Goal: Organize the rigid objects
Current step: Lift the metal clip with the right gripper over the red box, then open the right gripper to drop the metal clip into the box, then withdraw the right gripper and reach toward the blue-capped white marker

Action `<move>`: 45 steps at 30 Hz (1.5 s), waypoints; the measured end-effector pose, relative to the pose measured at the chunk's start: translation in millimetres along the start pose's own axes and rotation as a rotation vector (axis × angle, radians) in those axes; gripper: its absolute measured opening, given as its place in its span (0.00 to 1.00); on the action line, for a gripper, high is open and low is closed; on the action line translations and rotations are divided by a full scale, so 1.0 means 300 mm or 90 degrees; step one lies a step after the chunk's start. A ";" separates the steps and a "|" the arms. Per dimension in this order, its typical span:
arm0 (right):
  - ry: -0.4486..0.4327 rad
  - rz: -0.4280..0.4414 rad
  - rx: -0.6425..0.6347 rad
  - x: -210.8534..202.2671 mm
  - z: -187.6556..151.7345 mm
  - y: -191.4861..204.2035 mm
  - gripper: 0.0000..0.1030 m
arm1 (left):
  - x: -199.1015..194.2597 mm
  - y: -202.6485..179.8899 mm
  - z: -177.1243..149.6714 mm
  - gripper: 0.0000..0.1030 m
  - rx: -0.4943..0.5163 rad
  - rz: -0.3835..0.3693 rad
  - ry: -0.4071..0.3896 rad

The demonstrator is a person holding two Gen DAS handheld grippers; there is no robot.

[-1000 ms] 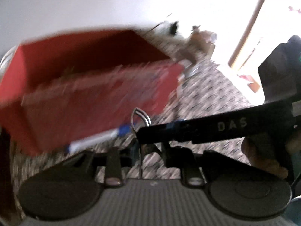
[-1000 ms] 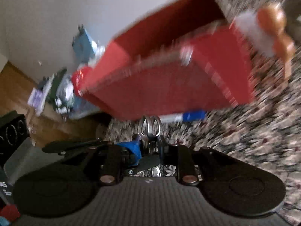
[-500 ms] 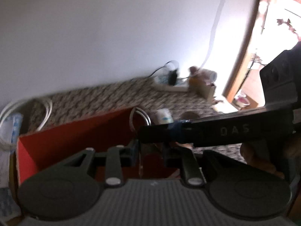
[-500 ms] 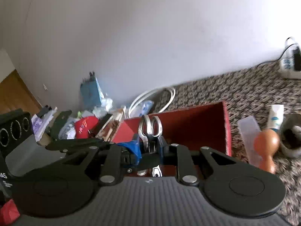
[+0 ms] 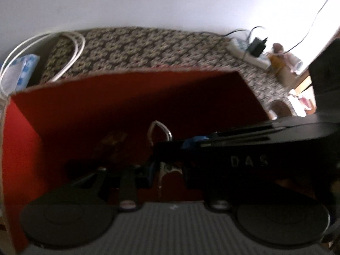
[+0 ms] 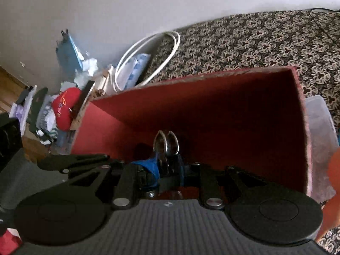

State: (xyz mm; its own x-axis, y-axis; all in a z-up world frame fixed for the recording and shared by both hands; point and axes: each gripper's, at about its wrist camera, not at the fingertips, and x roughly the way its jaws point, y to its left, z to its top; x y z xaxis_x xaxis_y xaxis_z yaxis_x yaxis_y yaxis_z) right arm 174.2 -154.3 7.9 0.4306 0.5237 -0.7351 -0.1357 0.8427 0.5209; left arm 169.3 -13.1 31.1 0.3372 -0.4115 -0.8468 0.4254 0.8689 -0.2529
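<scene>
Your two tools [image 5: 158, 170] [image 6: 167, 170], both pinching the scissors [image 6: 166, 143], have now dropped inside the red box [image 6: 233, 106], ready for release.

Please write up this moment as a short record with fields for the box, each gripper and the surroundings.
box: red box, open top, on the patterned cloth
left gripper: left gripper reaches into the box; metal tips look closed
right gripper: right gripper reaches into the box; metal tips together
held item: cannot tell
behind box: coiled white cable
right of box: clear plastic container
</scene>
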 end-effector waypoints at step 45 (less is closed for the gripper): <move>-0.127 -0.009 0.041 -0.216 -0.532 -0.046 0.02 | -0.211 -0.019 -0.593 0.48 0.082 0.072 -0.059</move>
State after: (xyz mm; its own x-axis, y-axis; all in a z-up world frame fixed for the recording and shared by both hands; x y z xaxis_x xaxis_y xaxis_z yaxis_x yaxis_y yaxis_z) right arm 5.7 -179.9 -21.1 0.6012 0.4714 -0.6452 -0.0743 0.8369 0.5423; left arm -3.8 56.8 3.0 0.4621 -0.3414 -0.8185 0.4823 0.8713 -0.0911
